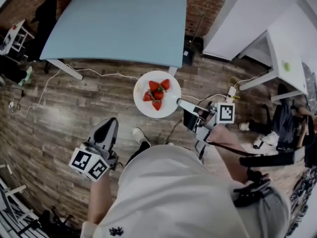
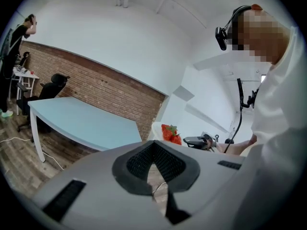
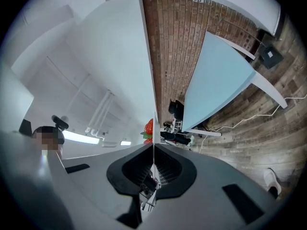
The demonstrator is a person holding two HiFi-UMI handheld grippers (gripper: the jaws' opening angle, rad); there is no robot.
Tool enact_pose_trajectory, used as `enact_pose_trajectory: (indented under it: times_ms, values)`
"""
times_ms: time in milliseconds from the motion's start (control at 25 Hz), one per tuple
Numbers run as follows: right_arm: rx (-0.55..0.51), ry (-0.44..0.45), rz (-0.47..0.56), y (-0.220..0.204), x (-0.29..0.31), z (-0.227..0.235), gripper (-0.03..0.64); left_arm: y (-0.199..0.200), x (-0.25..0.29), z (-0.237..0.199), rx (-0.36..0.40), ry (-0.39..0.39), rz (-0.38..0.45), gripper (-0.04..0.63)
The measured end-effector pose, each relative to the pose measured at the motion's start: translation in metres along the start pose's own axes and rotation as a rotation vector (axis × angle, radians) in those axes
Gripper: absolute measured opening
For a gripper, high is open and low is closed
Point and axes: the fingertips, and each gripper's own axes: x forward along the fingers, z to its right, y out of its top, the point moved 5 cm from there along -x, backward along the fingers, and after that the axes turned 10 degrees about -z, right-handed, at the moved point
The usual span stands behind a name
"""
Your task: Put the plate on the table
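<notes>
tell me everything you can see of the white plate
The round white plate looks smooth, like ceramic, and carries several red strawberries near its middle. It is roughly level, in the air over the wooden floor, just short of the light blue table. The right claw is shut on its rim.

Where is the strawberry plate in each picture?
Head view: plate in the middle, just below the blue table.
Left gripper view: plate right of centre, past the table's end.
Right gripper view: plate edge-on, centre, between the jaws.
Shared landmark: blue table.
</notes>
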Motion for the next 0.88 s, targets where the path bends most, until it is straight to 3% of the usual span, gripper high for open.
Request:
enact_pose_trajectory:
  times_ms: [120,280,560,880]
  values:
    - [-0.005,-0.006,0.011,0.015,0.044,0.002,0.016,0.017,-0.01,-0.04,0.013,-0.008,-0.007,0.0]
    - [-0.003,0.005,0.015,0.02,0.067,0.006,0.015,0.018,-0.019,-0.057,0.041,0.001,-0.013,0.0]
    - [0.032,-0.005,0.014,0.045,0.124,0.031,0.015,0.021,-0.021,-0.106,0.025,-0.026,-0.049,0.0]
    - [0.046,-0.021,0.033,0.129,0.157,0.076,0.015,0.05,0.021,-0.146,0.009,-0.036,-0.06,0.0]
